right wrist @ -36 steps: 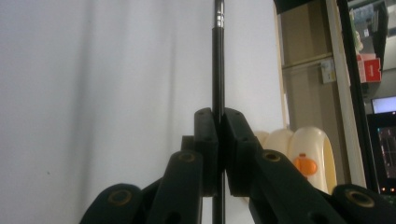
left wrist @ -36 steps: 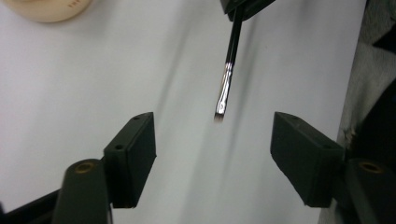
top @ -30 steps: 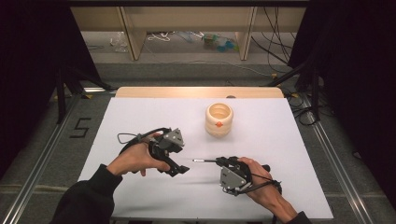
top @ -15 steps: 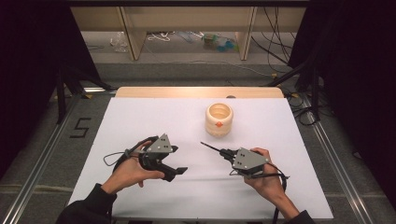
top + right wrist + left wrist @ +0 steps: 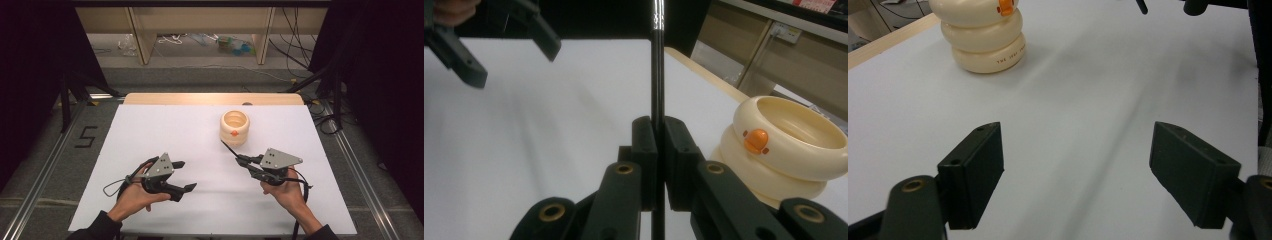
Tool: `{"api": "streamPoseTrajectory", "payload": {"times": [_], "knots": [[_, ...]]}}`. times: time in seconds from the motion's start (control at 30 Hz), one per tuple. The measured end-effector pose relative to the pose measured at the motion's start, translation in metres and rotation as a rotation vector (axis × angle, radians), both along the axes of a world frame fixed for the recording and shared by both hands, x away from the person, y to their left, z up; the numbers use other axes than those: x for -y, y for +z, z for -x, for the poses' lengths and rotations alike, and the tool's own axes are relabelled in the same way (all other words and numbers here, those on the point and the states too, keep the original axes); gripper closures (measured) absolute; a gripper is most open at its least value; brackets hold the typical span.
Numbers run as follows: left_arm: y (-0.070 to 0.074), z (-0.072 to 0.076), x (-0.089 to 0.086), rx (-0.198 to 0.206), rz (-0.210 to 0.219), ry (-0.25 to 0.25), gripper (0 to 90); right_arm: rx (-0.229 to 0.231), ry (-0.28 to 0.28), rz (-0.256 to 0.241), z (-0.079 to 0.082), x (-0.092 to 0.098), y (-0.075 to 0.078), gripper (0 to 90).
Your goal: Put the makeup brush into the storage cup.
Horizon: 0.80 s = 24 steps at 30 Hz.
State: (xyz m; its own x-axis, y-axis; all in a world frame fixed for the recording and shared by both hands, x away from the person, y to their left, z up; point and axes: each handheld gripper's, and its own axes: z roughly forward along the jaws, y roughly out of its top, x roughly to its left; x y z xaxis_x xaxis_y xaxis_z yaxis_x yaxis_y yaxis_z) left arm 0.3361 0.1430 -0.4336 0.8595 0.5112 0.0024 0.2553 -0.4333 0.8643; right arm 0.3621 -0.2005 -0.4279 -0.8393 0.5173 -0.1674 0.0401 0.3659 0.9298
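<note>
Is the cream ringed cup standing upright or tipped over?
Upright. The cream ringed cup stands on its base on the white table, its round mouth facing up in the high view; its inside looks empty in the right gripper view.

Two handheld grippers work above one white table (image 5: 150,130) — the left gripper (image 5: 182,176) with its jaws spread wide and nothing between them, the right gripper (image 5: 242,161) clamped on one thin black rod (image 5: 657,65). One cream ribbed cup (image 5: 234,127) stands on the tabletop — its wall is built of three stacked rings, counted in the left gripper view, and it carries one small orange knob (image 5: 756,140) on its side. Two hands (image 5: 137,196) hold the tools, one each. On the floor left of the table, one digit 5 marking (image 5: 86,136) shows.
</note>
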Motion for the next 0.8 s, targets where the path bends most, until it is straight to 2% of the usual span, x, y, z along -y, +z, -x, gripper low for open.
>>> {"api": "streamPoseTrajectory", "payload": {"times": [0.07, 0.13, 0.17, 0.23, 0.27, 0.3, 0.37, 0.43, 0.5, 0.57, 0.67, 0.73, 0.8], "knots": [[-0.003, 0.003, -0.004, -0.005, 0.022, 0.019, 21.9, -0.016, -0.003, -0.028, -0.002, 0.002, 0.0, 85.2], [-0.006, 0.004, -0.008, 0.009, 0.041, 0.04, 21.9, -0.019, -0.002, -0.069, -0.003, 0.002, -0.001, 85.2], [-0.007, 0.004, -0.01, 0.014, 0.054, 0.047, 21.9, -0.044, -0.016, -0.09, -0.004, 0.004, -0.002, 85.2], [-0.01, 0.007, -0.014, 0.014, 0.082, 0.074, 21.9, -0.043, -0.02, -0.08, -0.006, 0.006, -0.004, 85.2], [-0.011, 0.007, -0.016, 0.029, 0.085, 0.076, 21.9, -0.041, -0.031, -0.08, -0.006, 0.006, -0.005, 85.2], [-0.014, 0.007, -0.02, 0.042, 0.096, 0.08, 21.9, -0.048, -0.029, -0.09, -0.007, 0.007, -0.004, 85.2], [-0.016, 0.008, -0.021, 0.038, 0.105, 0.093, 21.8, -0.048, -0.022, -0.102, -0.008, 0.007, -0.005, 85.2], [-0.018, 0.008, -0.026, 0.066, 0.108, 0.101, 21.4, -0.048, -0.021, -0.103, -0.008, 0.007, -0.004, 85.2], [-0.018, 0.009, -0.028, 0.071, 0.103, 0.108, 21.3, -0.039, -0.031, -0.096, -0.008, 0.007, -0.004, 85.2], [-0.018, 0.009, -0.029, 0.073, 0.111, 0.129, 20.8, -0.039, -0.036, -0.102, -0.008, 0.008, -0.005, 85.2], [-0.019, 0.009, -0.032, 0.075, 0.127, 0.134, 20.5, -0.045, -0.039, -0.106, -0.009, 0.007, -0.005, 85.1], [-0.019, 0.008, -0.034, 0.096, 0.111, 0.136, 20.5, -0.049, -0.038, -0.104, -0.009, 0.007, -0.005, 85.2], [-0.019, 0.009, -0.035, 0.086, 0.13, 0.153, 20.3, -0.043, -0.045, -0.104, -0.009, 0.006, -0.005, 85.2]]}}
